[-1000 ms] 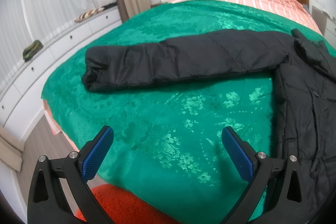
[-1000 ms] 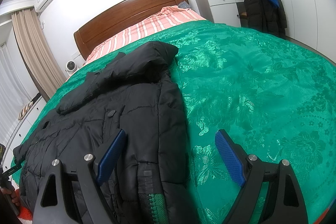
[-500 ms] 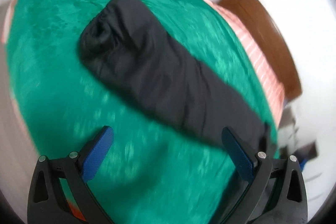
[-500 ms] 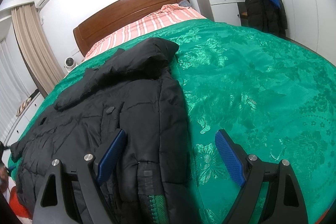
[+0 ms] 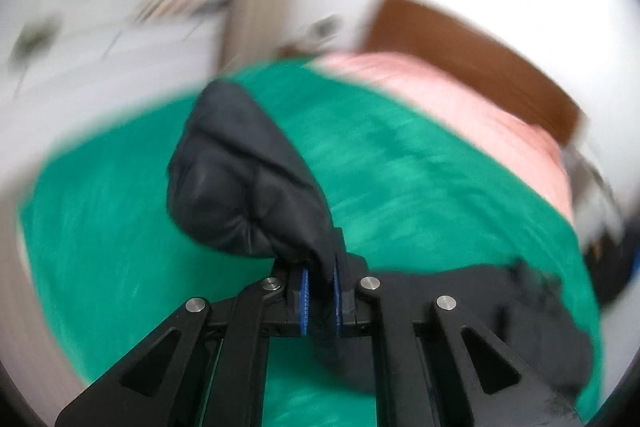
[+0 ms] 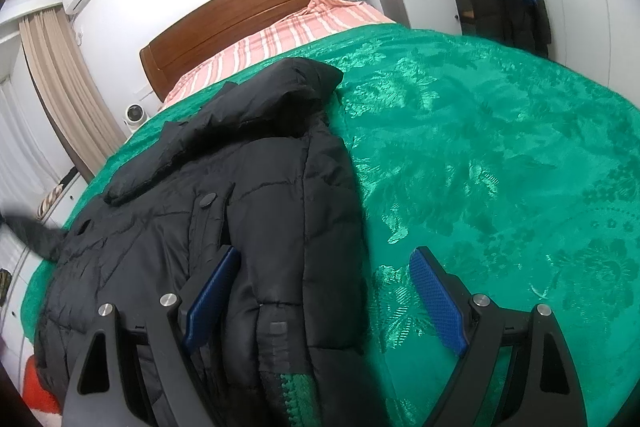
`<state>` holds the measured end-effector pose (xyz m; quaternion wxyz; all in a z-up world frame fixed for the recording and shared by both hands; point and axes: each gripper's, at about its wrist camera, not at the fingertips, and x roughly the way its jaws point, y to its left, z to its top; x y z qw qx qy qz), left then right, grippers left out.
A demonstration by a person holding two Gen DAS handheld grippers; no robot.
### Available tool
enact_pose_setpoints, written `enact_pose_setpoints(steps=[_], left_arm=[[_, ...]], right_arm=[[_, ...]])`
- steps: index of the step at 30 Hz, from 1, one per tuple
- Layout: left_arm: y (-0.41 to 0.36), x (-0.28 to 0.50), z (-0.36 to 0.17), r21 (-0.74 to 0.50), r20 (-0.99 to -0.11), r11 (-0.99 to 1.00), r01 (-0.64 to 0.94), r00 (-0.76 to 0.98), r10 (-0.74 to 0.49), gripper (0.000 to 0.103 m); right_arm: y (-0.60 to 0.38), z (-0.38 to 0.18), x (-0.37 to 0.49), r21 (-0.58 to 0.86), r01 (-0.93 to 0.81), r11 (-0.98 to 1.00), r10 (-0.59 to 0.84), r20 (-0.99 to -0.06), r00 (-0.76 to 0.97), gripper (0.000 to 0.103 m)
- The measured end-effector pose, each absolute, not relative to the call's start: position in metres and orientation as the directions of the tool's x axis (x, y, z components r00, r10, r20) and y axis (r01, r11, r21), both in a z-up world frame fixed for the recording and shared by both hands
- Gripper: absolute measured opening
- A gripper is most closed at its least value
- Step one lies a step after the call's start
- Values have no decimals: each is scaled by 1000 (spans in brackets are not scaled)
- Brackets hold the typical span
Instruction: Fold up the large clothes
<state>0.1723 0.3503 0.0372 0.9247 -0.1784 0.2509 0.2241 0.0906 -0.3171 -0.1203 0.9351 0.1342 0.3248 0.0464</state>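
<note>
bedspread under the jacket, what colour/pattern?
Green with a shiny floral pattern, the bedspread shows best in the right wrist view.

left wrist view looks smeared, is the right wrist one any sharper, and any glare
Left wrist view: motion-blurred room and bedspread; only the left gripper, shut on the black sleeve, is crisp. Right wrist view: sharp, with fisheye bending at the edges and sheen on the green cover right of the jacket.

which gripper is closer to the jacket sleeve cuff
Left. The left gripper is clamped on the sleeve near its cuff; the right gripper hangs open over the jacket's body.
</note>
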Motion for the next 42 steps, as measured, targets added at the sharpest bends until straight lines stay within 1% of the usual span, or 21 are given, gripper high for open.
enact_pose_setpoints(steps=[1, 3, 5, 7, 8, 9, 10, 11, 12, 15, 17, 20, 23, 27, 30, 34, 36, 39, 42], left_arm=[[327, 184, 58, -182, -511, 877, -445, 805, 303, 7], [257, 209, 100, -90, -435, 951, -295, 871, 228, 7], [183, 228, 123, 0, -392, 990, -143, 910, 132, 8], [110, 248, 125, 80, -384, 997, -5, 923, 36, 9], [82, 256, 118, 104, -392, 994, 40, 920, 4, 13], [45, 267, 103, 128, -420, 987, 102, 907, -39, 19], [26, 277, 91, 139, -452, 981, 138, 890, -61, 52], [4, 284, 73, 155, -491, 975, 159, 869, -64, 93], [-18, 288, 50, 182, -528, 970, 160, 848, -41, 103], [-59, 272, -17, 238, -617, 940, 246, 785, -49, 102], [-64, 247, -57, 274, -668, 919, 283, 743, -30, 102], [-47, 214, -83, 305, -703, 912, 275, 711, 21, 102], [-10, 195, -86, 278, -716, 934, 223, 696, 47, 102], [66, 157, -66, 224, -699, 973, 57, 705, 120, 102], [137, 153, -70, 166, -710, 979, -115, 675, 200, 103], [217, 158, -97, 90, -731, 928, -361, 608, 308, 102], [247, 153, -114, 56, -734, 897, -439, 590, 335, 102], [270, 148, -141, 34, -756, 868, -495, 555, 346, 102], [290, 145, -168, 2, -795, 856, -516, 519, 315, 102]], right_arm=[[-317, -120, 90, 283, -1, 959, 177, -595, 784, 86], [-318, -120, 90, 291, -3, 957, 183, -594, 783, 86], [-319, -119, 89, 299, -5, 954, 190, -593, 783, 86], [-320, -118, 89, 304, -7, 953, 195, -593, 782, 86], [-320, -118, 89, 307, -8, 952, 198, -593, 780, 86], [-320, -118, 89, 309, -9, 951, 200, -593, 780, 86], [-320, -118, 89, 310, -10, 951, 202, -594, 779, 86], [-321, -118, 89, 311, -10, 950, 203, -594, 778, 86], [-321, -118, 89, 312, -11, 950, 204, -594, 778, 86], [-323, -117, 88, 319, -15, 948, 212, -593, 777, 86], [-325, -117, 87, 332, -20, 943, 225, -592, 774, 86], [-328, -120, 89, 356, -18, 934, 241, -595, 767, 86], [-328, -121, 92, 363, -14, 932, 246, -600, 761, 86], [-327, -120, 93, 352, -12, 936, 236, -603, 762, 86], [-326, -119, 93, 348, -9, 938, 231, -605, 762, 86], [-324, -119, 91, 340, -8, 941, 225, -607, 762, 86], [-324, -119, 90, 333, -6, 943, 219, -608, 763, 86], [-323, -119, 89, 322, -4, 947, 211, -611, 763, 86], [-322, -119, 88, 316, -1, 949, 205, -614, 762, 86]])
